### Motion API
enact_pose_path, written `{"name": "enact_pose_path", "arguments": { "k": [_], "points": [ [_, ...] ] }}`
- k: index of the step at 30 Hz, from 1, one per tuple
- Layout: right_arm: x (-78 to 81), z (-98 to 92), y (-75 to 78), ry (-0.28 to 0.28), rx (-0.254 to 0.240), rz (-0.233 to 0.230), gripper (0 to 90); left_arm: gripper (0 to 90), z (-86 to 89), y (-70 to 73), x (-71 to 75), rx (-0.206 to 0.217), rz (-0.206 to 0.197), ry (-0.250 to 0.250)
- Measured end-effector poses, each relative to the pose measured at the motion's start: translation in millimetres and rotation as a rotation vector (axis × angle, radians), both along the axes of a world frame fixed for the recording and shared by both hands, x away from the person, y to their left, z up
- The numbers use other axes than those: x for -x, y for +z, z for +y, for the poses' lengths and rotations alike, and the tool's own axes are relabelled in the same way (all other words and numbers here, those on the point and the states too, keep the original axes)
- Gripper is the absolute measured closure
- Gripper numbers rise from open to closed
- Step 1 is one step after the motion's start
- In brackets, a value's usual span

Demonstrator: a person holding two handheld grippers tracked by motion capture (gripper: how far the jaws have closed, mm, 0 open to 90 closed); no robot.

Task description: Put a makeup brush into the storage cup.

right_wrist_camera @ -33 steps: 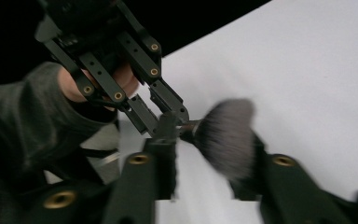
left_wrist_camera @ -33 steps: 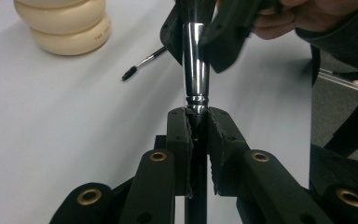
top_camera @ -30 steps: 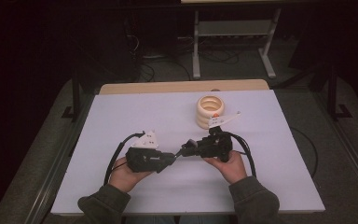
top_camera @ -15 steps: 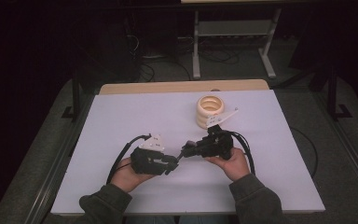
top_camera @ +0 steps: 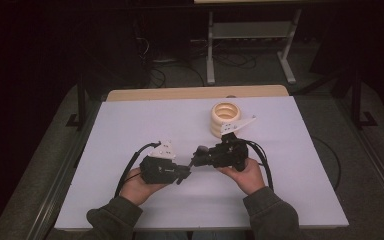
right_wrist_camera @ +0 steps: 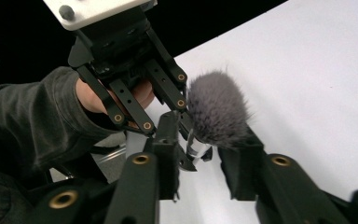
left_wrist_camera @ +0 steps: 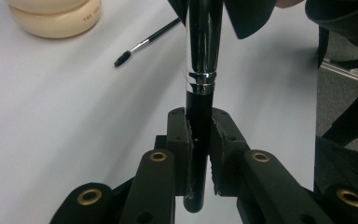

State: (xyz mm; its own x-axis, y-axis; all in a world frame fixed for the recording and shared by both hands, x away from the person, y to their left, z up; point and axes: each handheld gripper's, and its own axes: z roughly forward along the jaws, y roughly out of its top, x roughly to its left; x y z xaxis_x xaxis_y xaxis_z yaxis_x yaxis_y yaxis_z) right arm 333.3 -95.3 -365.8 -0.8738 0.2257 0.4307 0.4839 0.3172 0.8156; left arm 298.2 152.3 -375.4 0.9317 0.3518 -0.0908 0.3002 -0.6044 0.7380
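Your left tongs (left_wrist_camera: 199,140) are clamped on the black handle of a makeup brush (left_wrist_camera: 200,70), their rough pads pressing it from both sides just below the shiny metal collar, which keeps the round, glossy shaft from slipping. In the right gripper view the brush's soft grey head (right_wrist_camera: 216,112) fluffs out between your right tongs (right_wrist_camera: 200,154), whose jaws have just been opening and stand apart around the collar without pressing it; that looks like a handover, with one side holding while the other lets go or lines up. From above, the two tools meet tip to tip over the pale, matte surface (top_camera: 130,125), at about 6 o'clock from its centre, your left tongs (top_camera: 184,173) pointing toward 3 o'clock. A second, thin brush (left_wrist_camera: 144,43) lies flat on the surface beside a cream stack of rounded rings (top_camera: 225,117) at about 1 o'clock.
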Motion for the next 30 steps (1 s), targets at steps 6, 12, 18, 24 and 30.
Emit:
{"name": "enact_pose_path", "arguments": {
  "k": [6,12,18,24,30],
  "points": [
    [-1.7,1.6,-0.9,0.007,0.001,-0.003,77.2,78.7,-0.8,-0.7,-0.3,0.009,-0.002,0.0],
    [-2.5,-1.8,1.6,0.004,0.04,-0.017,77.3,68.7,5.6,1.2,0.6,0.015,-0.008,0.019],
    [-6.3,-12.2,4.4,-0.021,0.092,-0.031,77.4,62.7,15.9,-0.2,2.7,0.023,-0.008,0.052],
    [-12.1,-23.0,8.2,-0.058,0.117,-0.035,77.4,57.6,29.3,-5.0,3.4,0.018,0.0,0.088],
    [-18.5,-33.8,17.7,-0.086,0.121,-0.048,77.4,51.4,42.5,-9.1,3.0,0.016,0.01,0.148]
  ]
}}
